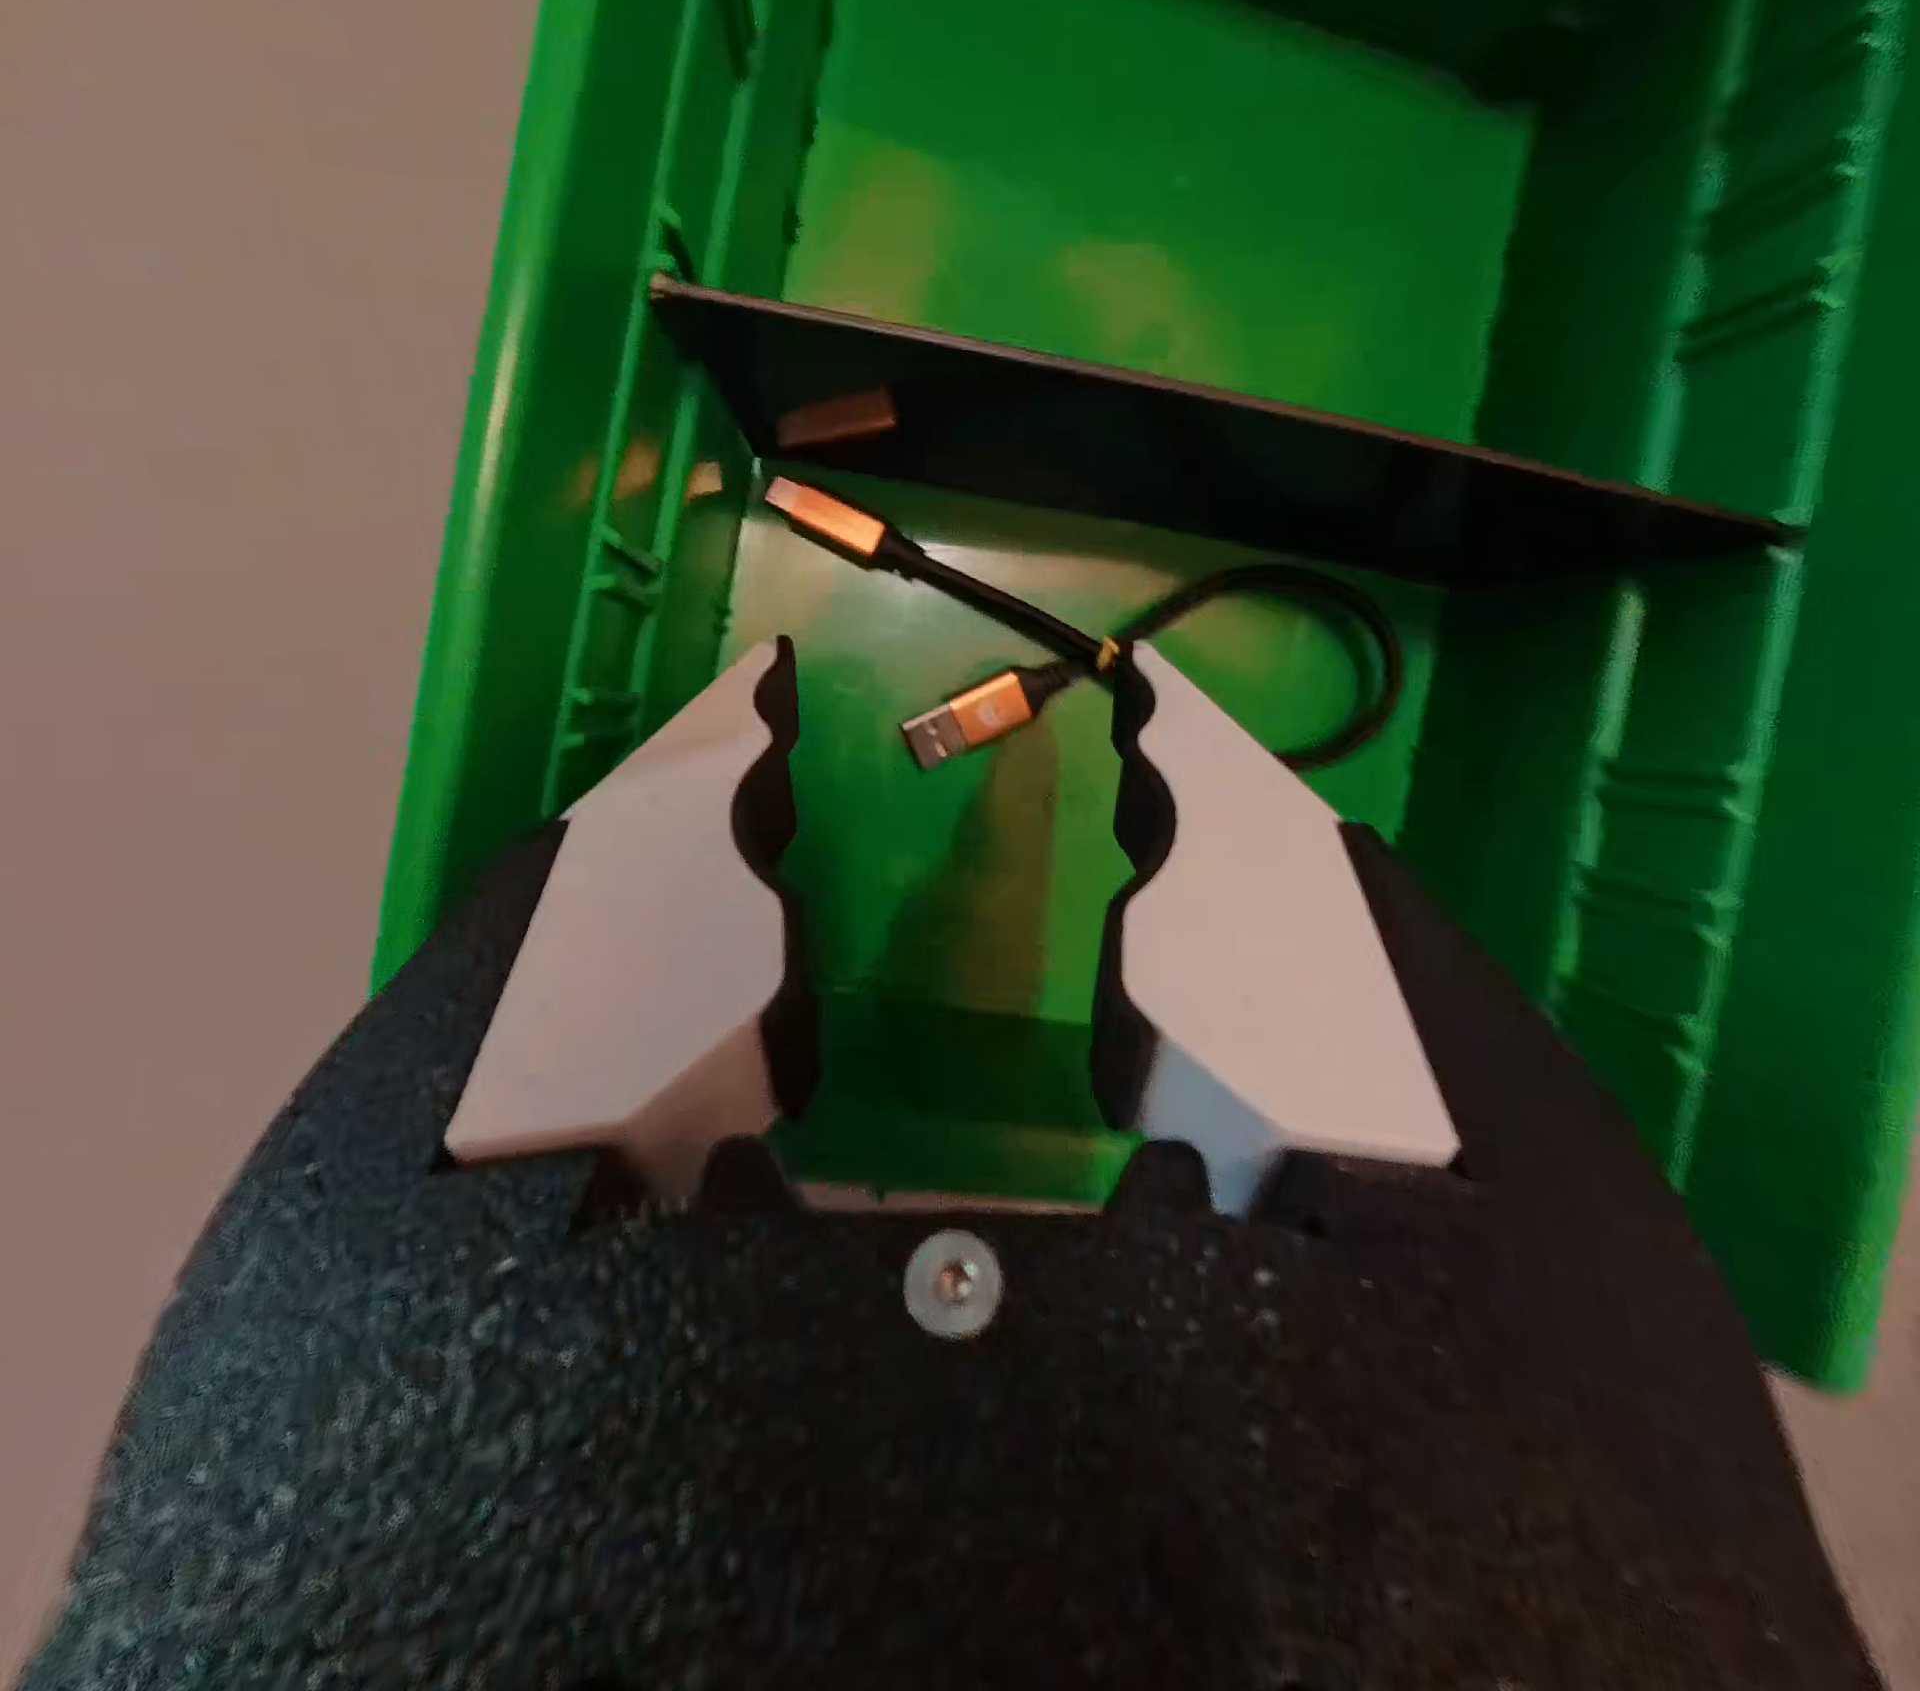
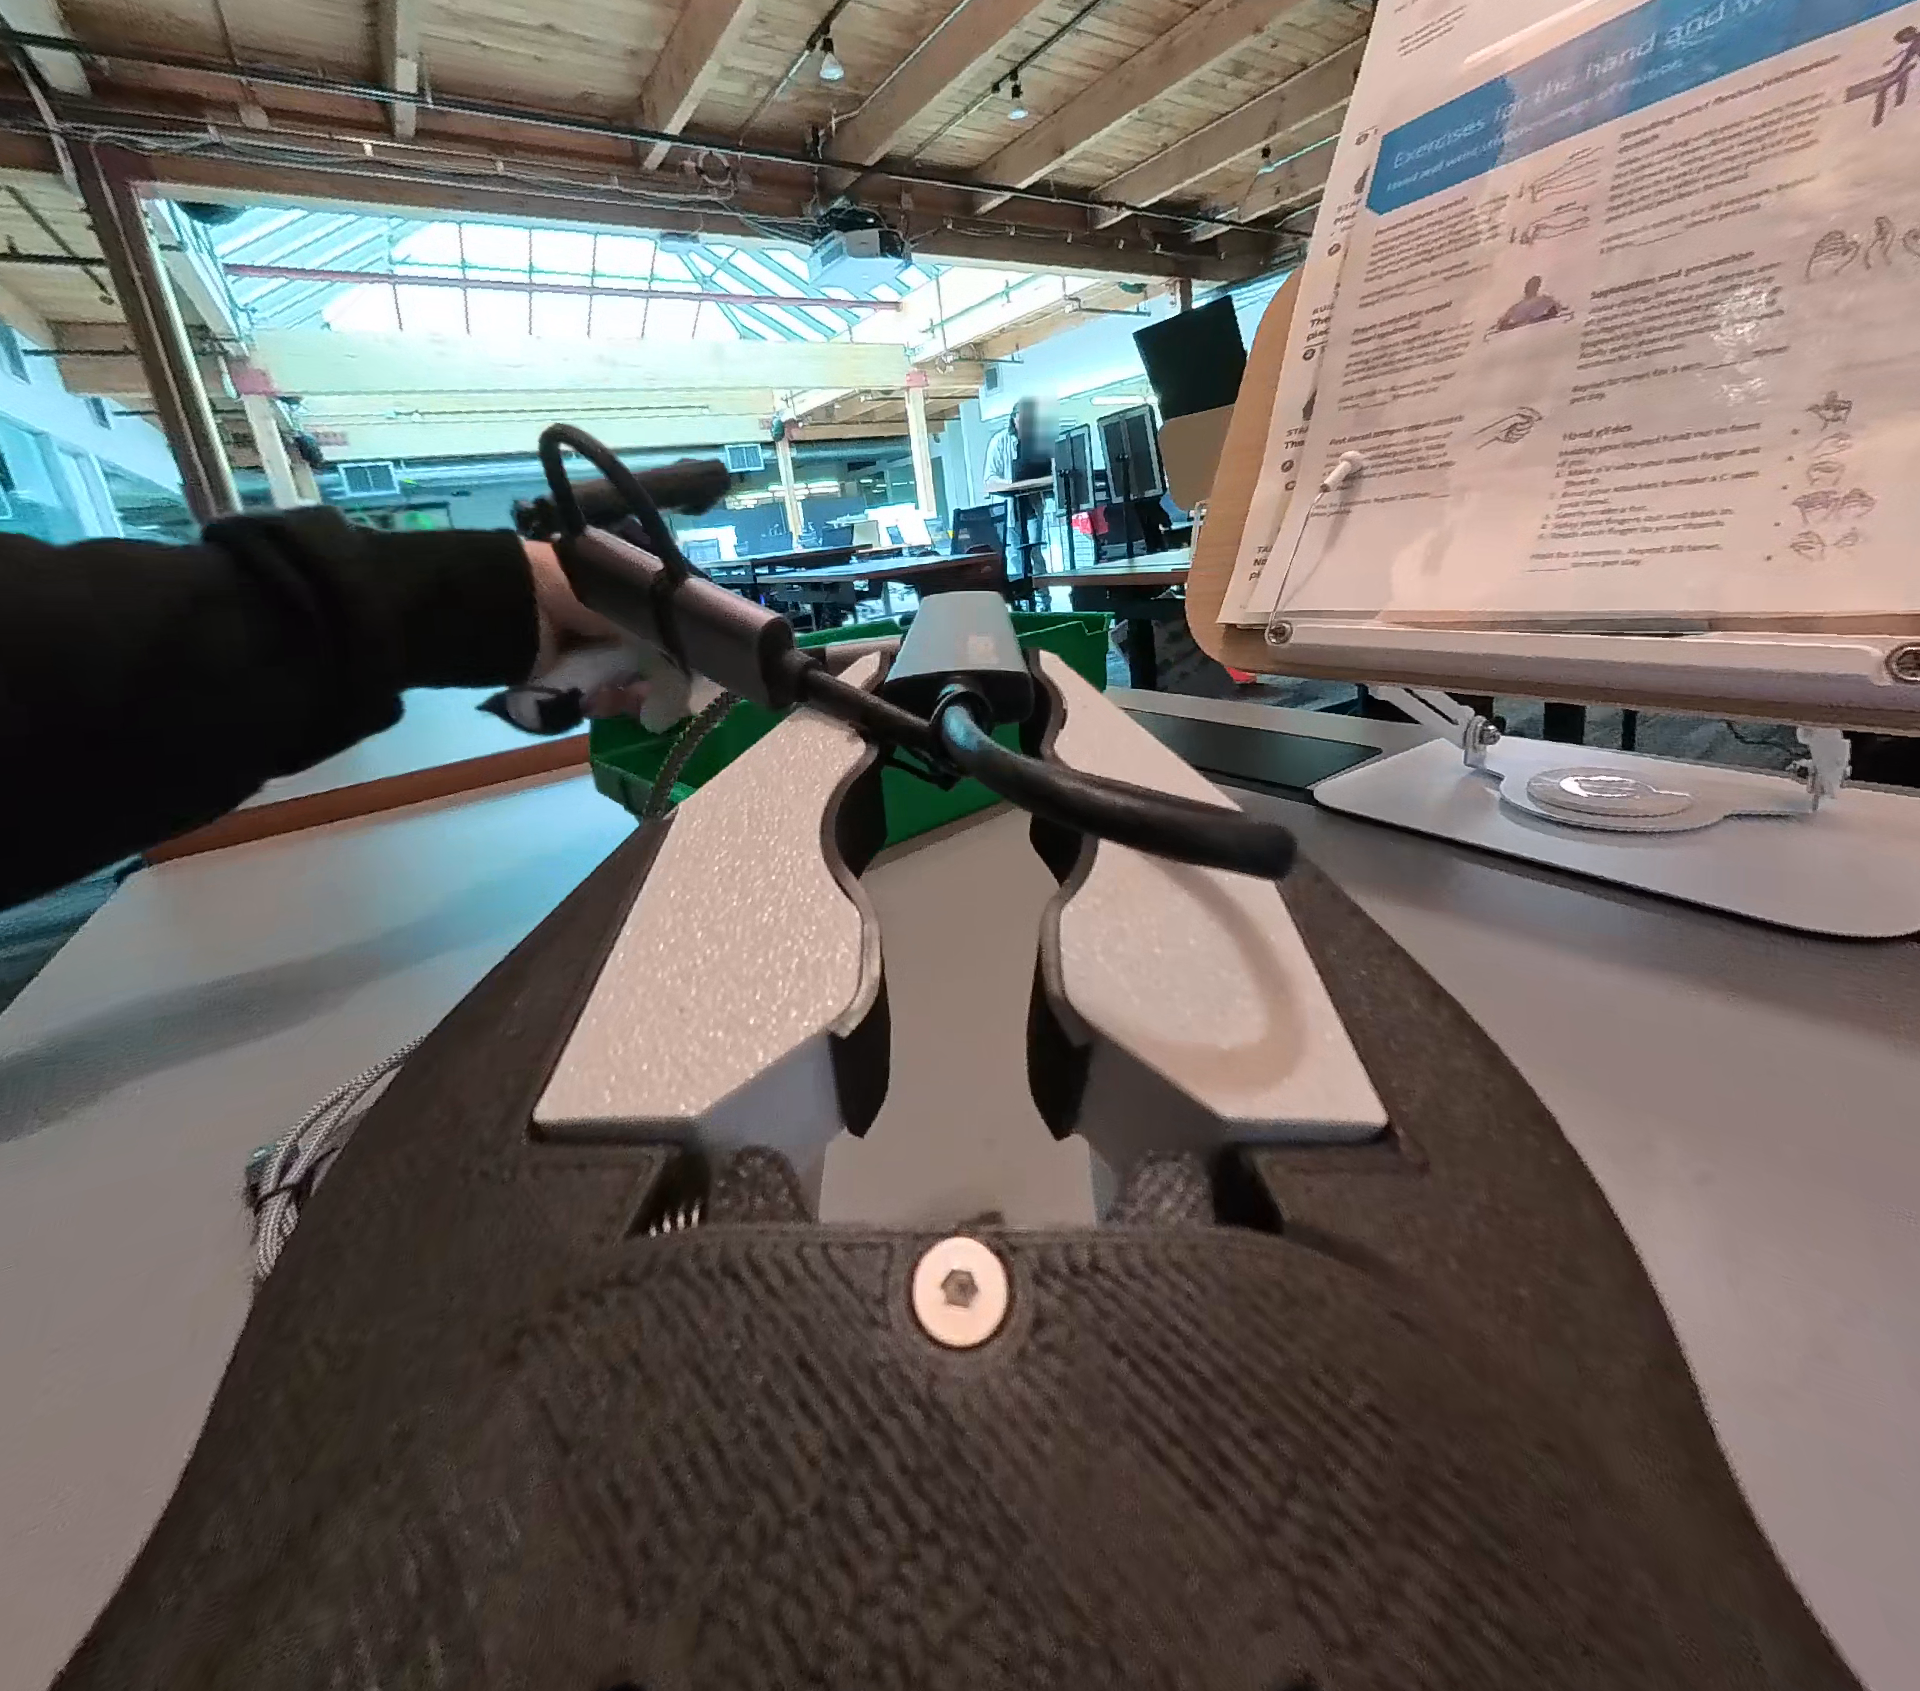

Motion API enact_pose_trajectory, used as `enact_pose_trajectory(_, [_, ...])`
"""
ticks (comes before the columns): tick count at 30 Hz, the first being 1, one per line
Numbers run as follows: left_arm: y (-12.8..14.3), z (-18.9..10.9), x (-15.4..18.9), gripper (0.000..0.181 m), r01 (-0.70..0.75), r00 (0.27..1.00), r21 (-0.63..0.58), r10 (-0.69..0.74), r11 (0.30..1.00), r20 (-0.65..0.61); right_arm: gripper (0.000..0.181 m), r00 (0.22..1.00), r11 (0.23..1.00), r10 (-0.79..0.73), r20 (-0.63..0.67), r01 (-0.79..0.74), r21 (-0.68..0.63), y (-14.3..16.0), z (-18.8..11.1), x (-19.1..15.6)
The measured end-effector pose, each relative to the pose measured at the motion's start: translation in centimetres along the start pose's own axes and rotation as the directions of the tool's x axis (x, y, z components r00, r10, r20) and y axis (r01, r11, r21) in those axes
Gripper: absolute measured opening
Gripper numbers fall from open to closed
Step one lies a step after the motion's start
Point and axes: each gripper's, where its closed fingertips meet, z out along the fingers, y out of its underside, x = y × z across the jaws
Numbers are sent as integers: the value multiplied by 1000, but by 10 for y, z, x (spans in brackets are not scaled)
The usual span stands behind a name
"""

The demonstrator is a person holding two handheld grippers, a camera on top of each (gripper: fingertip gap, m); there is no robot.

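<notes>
My left gripper (image 1: 958,656) is open and empty, pointing down into a green plastic bin (image 1: 623,291). A short black cable with copper-coloured plugs (image 1: 971,716) lies on the bin floor in the near compartment, just past my fingertips and not touching them. My right gripper (image 2: 961,673) is shut on a grey metal plug housing (image 2: 961,628) of a thick black cable (image 2: 1122,794). The cable loops left to a second grey housing (image 2: 675,597). I hold it above the grey table, in front of the green bin (image 2: 935,784).
A black divider (image 1: 1195,436) splits the bin; the far compartment is bare. A person's black sleeve (image 2: 260,644) reaches over the bin from the left. A document stand (image 2: 1621,270) with laminated sheets stands at right on a silver base (image 2: 1558,841). Office desks lie beyond. The left gripper's tips are roughly 40 cm from the right gripper's.
</notes>
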Motion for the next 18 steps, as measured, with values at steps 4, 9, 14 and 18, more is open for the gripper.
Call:
enact_pose_trajectory(4, [8,24,-5,61,107,993,-47,-104,993,62,22,1000,1000,1,3,-1,-7,1,0,1])
enact_pose_trajectory(9, [6,41,-11,44,185,978,-16,-182,983,102,22,1000,1000,4,12,-4,-6,1,1,-1])
enact_pose_trajectory(14, [8,42,1,8,125,992,-3,-125,992,17,22,1000,1000,6,18,-6,-13,2,2,-1])
enact_pose_trajectory(18, [13,28,17,4,-44,995,17,45,999,-91,22,1000,1000,9,2,-9,-16,2,1,3])
